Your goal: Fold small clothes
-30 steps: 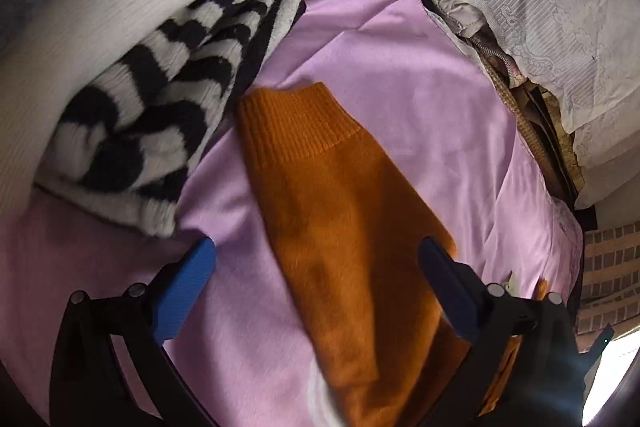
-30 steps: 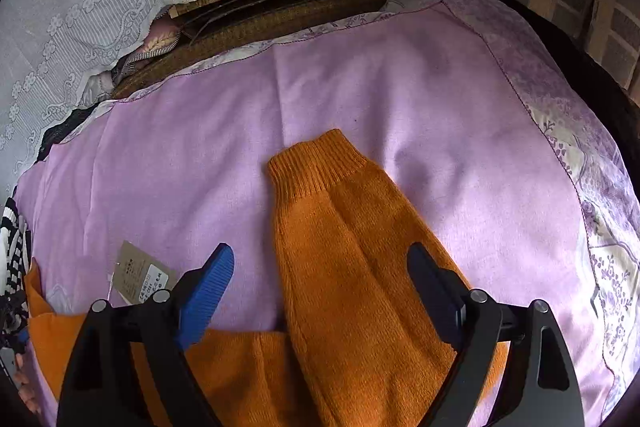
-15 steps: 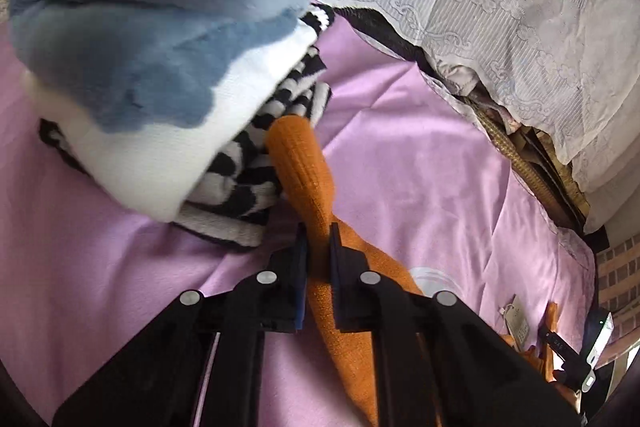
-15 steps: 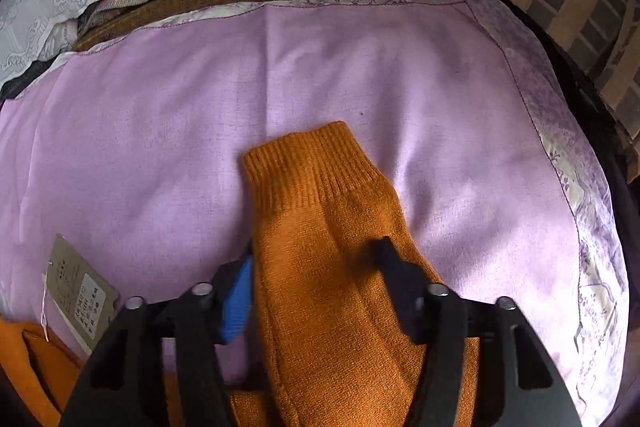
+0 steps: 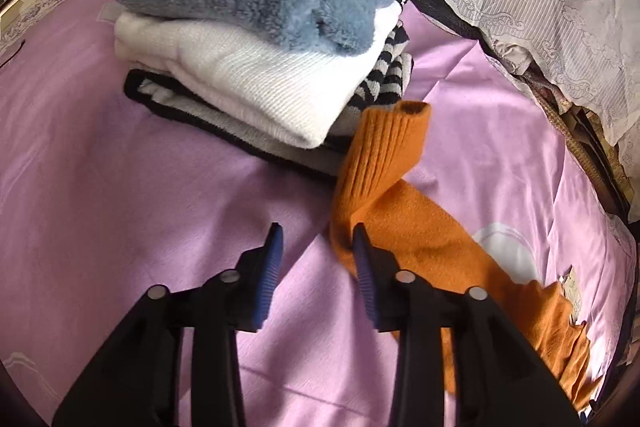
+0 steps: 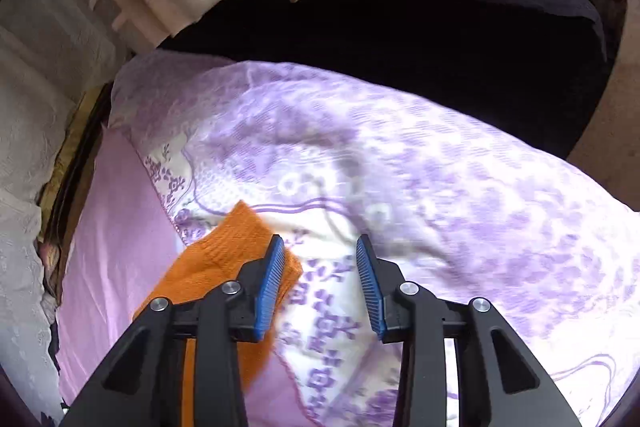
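Observation:
An orange knit sweater lies on the pink sheet (image 5: pixel 120 167). In the left wrist view its sleeve (image 5: pixel 384 163) lies twisted, the ribbed cuff against a stack of folded clothes (image 5: pixel 248 27). My left gripper (image 5: pixel 318 247) is open and empty, its right finger touching the sleeve. In the right wrist view the other orange sleeve (image 6: pixel 224 267) lies at the sheet's edge by the left finger. My right gripper (image 6: pixel 320 255) is open and empty over a purple flowered cover (image 6: pixel 440 187).
The stack holds a blue fleece, a white knit and a black-and-white striped piece. White lace fabric (image 5: pixel 540 7) lies at the back right. A paper tag (image 5: pixel 572 287) sits by the sweater body. Dark fabric (image 6: pixel 420 19) lies beyond the flowered cover.
My left gripper was shut on the sleeve half a second ago and has let it go. My right gripper was closing around the other sleeve; it is now open and has swung right.

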